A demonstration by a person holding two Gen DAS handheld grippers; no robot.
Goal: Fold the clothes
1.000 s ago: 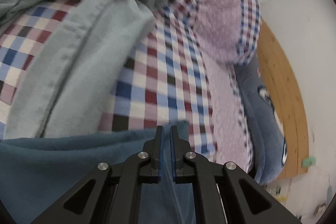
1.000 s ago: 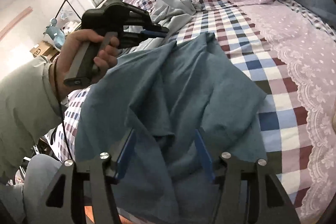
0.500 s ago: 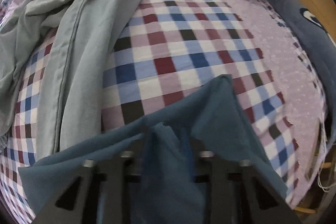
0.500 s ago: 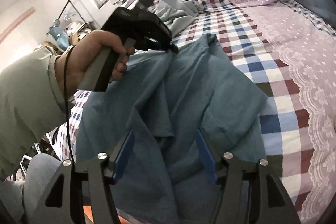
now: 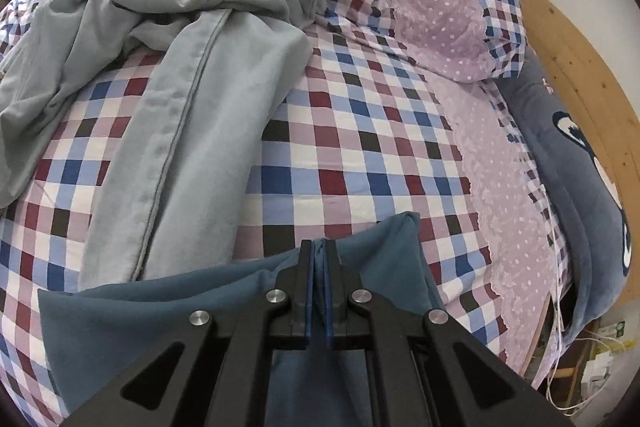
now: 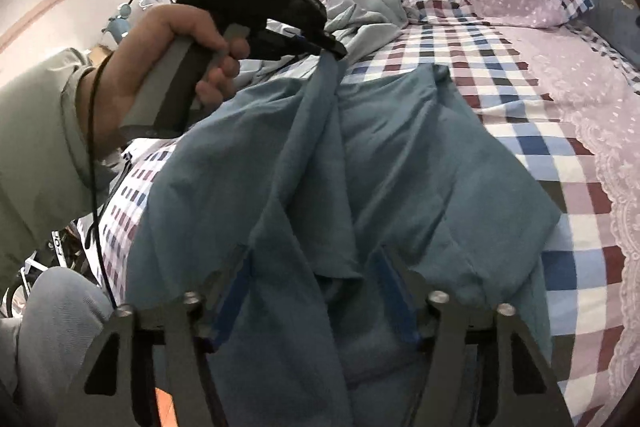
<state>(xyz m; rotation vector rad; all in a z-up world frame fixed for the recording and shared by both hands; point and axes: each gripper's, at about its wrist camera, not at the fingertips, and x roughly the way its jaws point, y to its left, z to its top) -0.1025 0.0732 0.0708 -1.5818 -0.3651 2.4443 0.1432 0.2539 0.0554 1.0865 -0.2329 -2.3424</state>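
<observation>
The teal garment (image 6: 400, 167) is a soft, matte knit, creased lengthwise, spread over the near part of the bed (image 5: 360, 155). One fold of its far edge is drawn up into a taut ridge by the left gripper (image 6: 334, 49), whose fingers are pressed together on the cloth (a thin strip of teal shows between the blue pads in the left wrist view). The right gripper (image 6: 316, 291) has its fingers apart and closing, with garment fabric lying between them; the pads do not press on it.

Count: two garments, the teal one and a pale grey garment (image 5: 192, 99) crumpled farther up the bed, its long panel just beside the teal edge. Two grippers. One pillow (image 5: 444, 7).

The bed carries a checked cover with a lilac dotted border. A wooden headboard (image 5: 584, 75) and a white wall lie beyond.
</observation>
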